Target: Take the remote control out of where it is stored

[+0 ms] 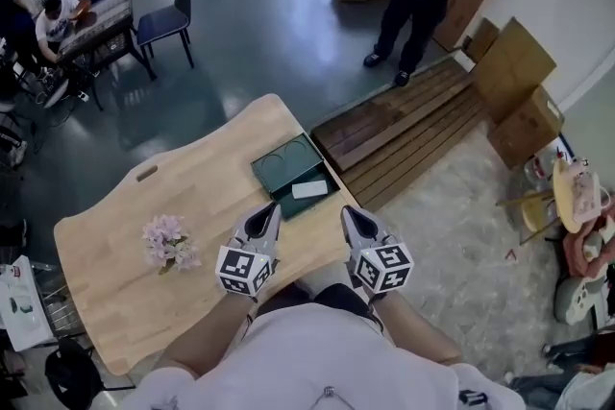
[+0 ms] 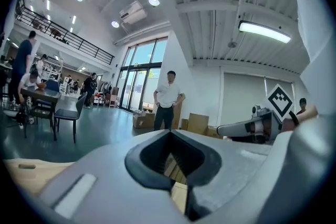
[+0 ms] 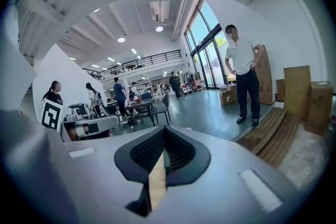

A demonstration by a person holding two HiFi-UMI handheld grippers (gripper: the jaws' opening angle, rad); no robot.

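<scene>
Head view: flowers (image 1: 168, 242) lie on the worktop (image 1: 125, 302) at 9 o'clock from the left gripper (image 1: 263, 221), whose fingers (image 2: 94, 170) are pressed together on nothing. At 12 o'clock from both grippers, a green tray (image 1: 279, 163) holds the white remote (image 1: 309, 189) in its near part. The right gripper (image 1: 355, 220) hovers at the tray's 5 o'clock, fingers likewise together and empty.

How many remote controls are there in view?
1. The remote lies in the green tray, near the far edge of the table. No other one shows, though one may be hidden.
</scene>
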